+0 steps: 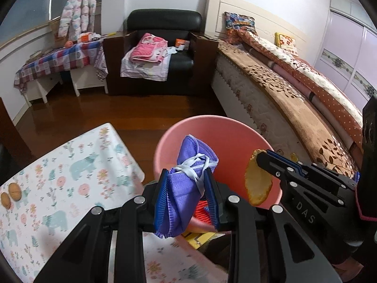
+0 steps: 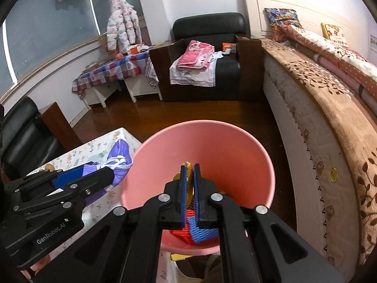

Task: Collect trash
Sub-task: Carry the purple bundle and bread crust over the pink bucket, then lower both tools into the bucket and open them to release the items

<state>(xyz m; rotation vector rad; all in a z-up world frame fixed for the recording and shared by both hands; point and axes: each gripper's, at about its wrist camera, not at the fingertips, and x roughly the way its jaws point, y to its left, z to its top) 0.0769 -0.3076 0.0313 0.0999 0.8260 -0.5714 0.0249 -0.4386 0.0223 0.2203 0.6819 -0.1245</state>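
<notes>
Over the pink bin (image 1: 238, 129) beside the tabletop's (image 1: 59, 165) edge, our left hand-held gripper (image 1: 187, 188) clamps a purple mask (image 1: 181, 188) and our right hand-held gripper (image 2: 190, 172) pinches an orange peel (image 1: 256, 184).

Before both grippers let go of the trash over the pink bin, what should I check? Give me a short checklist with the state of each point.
1. Left gripper grips the purple face mask: ok.
2. Right gripper is shut on the orange peel: ok.
3. Peel is over the pink bin opening: ok in the right wrist view.
4. Mask is over the opening: cannot tell; the right wrist view shows it beside the rim, above the table.
5. Bin has room: ok, only red and blue netting at the bottom.
6. Mask's white straps free of the fingers: cannot tell.
</notes>
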